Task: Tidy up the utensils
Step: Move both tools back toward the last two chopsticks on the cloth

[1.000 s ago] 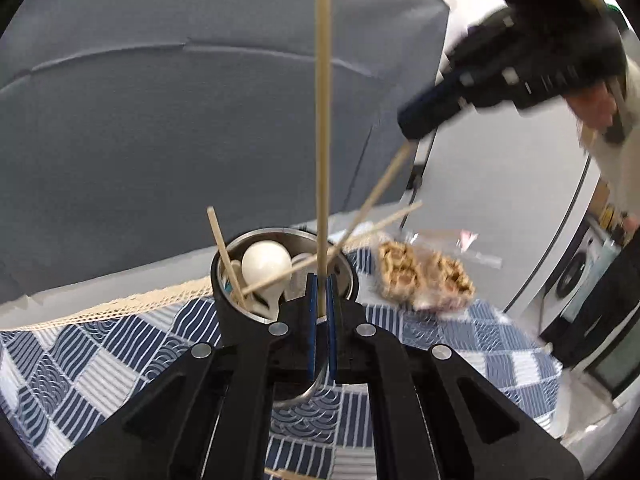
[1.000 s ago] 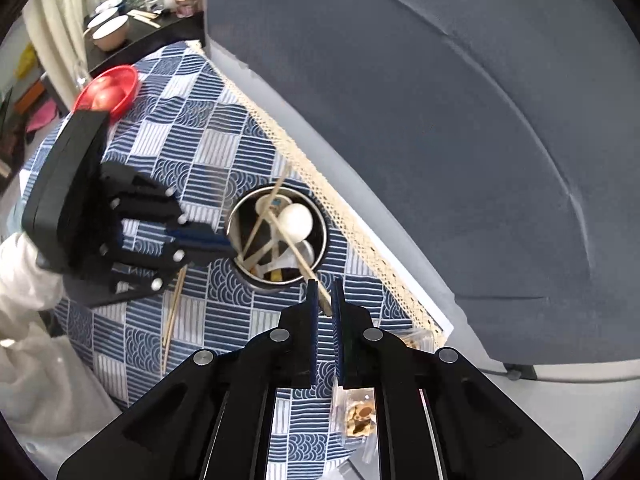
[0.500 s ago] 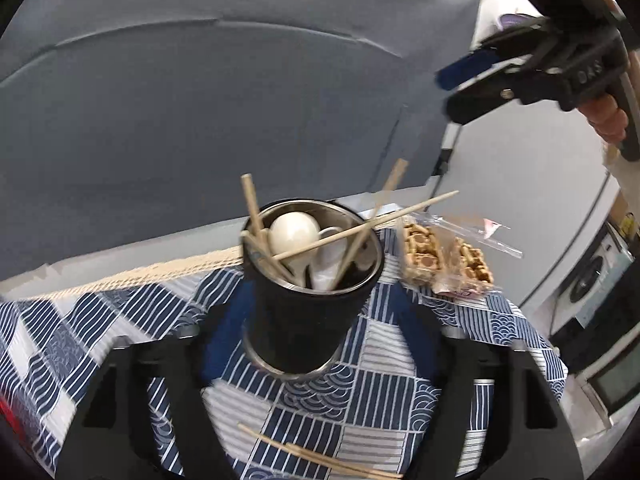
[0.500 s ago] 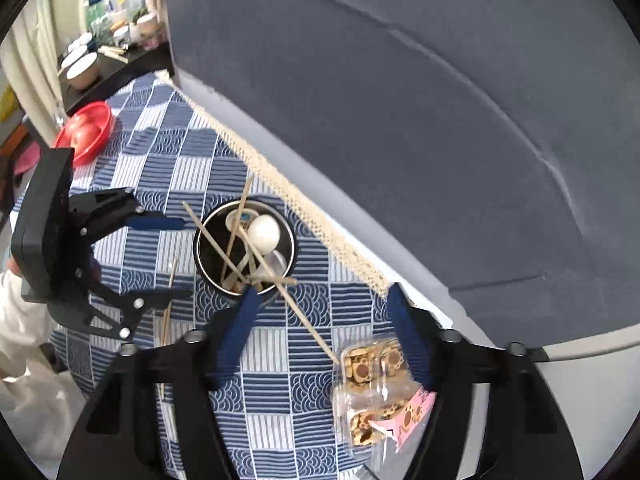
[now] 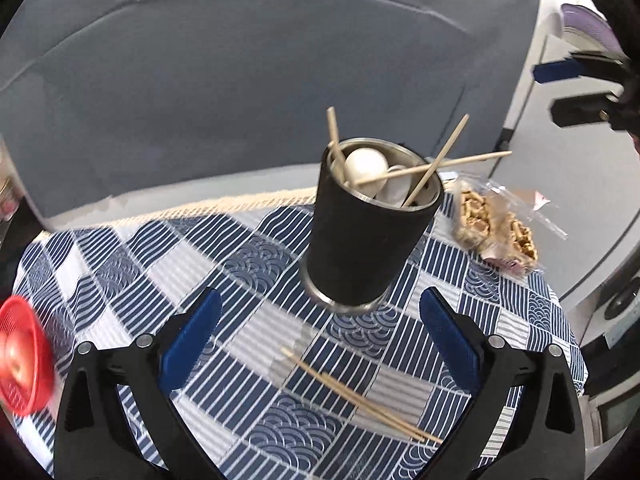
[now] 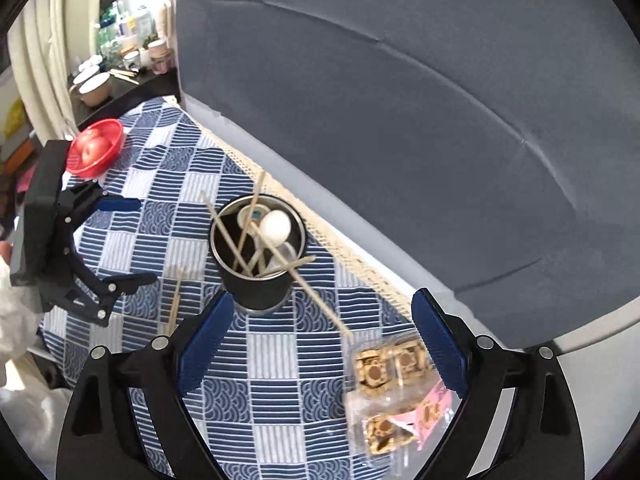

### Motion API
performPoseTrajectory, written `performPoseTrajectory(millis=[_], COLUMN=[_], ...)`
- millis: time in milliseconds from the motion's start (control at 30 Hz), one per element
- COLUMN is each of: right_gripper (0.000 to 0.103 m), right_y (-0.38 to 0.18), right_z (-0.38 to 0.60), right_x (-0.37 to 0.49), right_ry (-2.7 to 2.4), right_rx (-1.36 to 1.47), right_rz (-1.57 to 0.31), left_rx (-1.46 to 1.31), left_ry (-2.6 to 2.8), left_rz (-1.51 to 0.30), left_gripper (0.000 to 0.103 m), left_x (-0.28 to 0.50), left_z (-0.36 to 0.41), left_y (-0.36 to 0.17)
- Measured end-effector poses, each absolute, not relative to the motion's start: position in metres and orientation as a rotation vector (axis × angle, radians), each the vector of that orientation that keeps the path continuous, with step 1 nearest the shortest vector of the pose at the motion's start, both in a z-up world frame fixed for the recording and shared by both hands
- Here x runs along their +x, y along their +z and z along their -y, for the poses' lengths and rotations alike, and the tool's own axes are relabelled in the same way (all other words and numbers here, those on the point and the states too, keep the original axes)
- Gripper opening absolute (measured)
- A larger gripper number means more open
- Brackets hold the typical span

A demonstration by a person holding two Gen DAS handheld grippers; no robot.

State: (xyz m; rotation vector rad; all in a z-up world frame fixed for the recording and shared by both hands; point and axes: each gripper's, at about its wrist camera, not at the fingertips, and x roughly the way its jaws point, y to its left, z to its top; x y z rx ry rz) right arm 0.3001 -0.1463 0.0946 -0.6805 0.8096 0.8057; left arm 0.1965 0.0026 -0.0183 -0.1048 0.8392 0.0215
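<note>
The left gripper (image 5: 316, 338) has its jaws spread wide and holds nothing; the right gripper (image 6: 320, 332) likewise, jaws wide and bare; at 12 o'clock of the left jaws the cup (image 5: 366, 236) stands on the table (image 5: 192, 264), with chopsticks (image 5: 434, 164) and a white spoon (image 5: 366, 166) inside; two loose chopsticks (image 5: 360, 394) lie between the jaws; snacks (image 5: 496, 230) at 2 o'clock; a red bowl (image 5: 20, 360) at 9 o'clock.
</note>
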Motion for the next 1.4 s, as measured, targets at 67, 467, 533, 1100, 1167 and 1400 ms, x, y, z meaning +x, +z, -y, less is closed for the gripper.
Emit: performPoseTrajectory(millis=[67,467,533,1100,1167,1400], right_gripper=[0.087,0.087,0.087,0.088,0.088,0.088], right_y=[0.091,0.050,0.043,-0.062,-0.074,-0.104], right_z=[0.152,0.175,0.178,0.188,0.187,0.181], right_x=[0.294,0.261,0.256,0.207,0.201,0.190], right_ry=[0.820,0.879,0.898,0.913,0.914,0.916], right_rx=[-0.665,-0.696,-0.688,-0.661,-0.662,-0.618], right_rz=[-0.801,-0.800,-0.807,-0.970,-0.987,-1.065], left_rx=[-0.106,-0.149,-0.156,-0.205,-0.216,-0.225], left_ry=[0.050,0.163,0.186,0.253,0.257,0.264], left_rz=[-0.856,-0.975,-1.001,-1.151,-1.156,-1.179], left_gripper=[0.097,0.097,0.097,0.097,0.097,0.097], left_x=[0.191,0.172,0.169,0.166,0.170,0.186], left_z=[-0.003,-0.002,-0.002,-0.007,-0.010,-0.019], left_y=[-0.019,-0.033,-0.039,-0.098,-0.103,-0.120])
